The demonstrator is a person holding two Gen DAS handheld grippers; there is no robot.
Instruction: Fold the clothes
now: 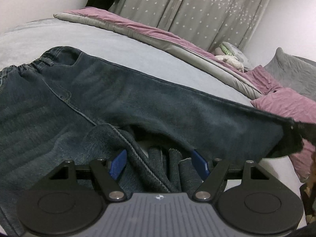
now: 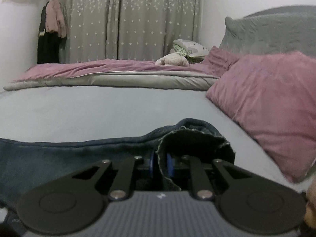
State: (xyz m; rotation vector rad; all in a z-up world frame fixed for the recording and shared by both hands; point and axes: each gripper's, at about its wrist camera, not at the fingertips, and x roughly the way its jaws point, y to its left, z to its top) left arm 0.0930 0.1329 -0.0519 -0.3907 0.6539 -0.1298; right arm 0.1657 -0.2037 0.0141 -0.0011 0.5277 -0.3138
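the dark blue denim jeans (image 1: 138, 98) lie stretched across the pale grey bed (image 1: 98, 39), the right gripper (image 2: 161, 165) clenched on a hem, the left gripper (image 1: 158, 163) spread wide around bunched denim, seemingly to keep the leg taut for folding.

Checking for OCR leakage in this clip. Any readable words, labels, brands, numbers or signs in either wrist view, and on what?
No readable text in either view.
Left gripper body: a small white emblem, no letters.
Right gripper body: the same small white emblem, no letters.
Jeans: no tag or label showing.
Curtain: a star pattern only, no writing.
Grey-white object behind the plush toy: dark marks, too small and blurred to read.
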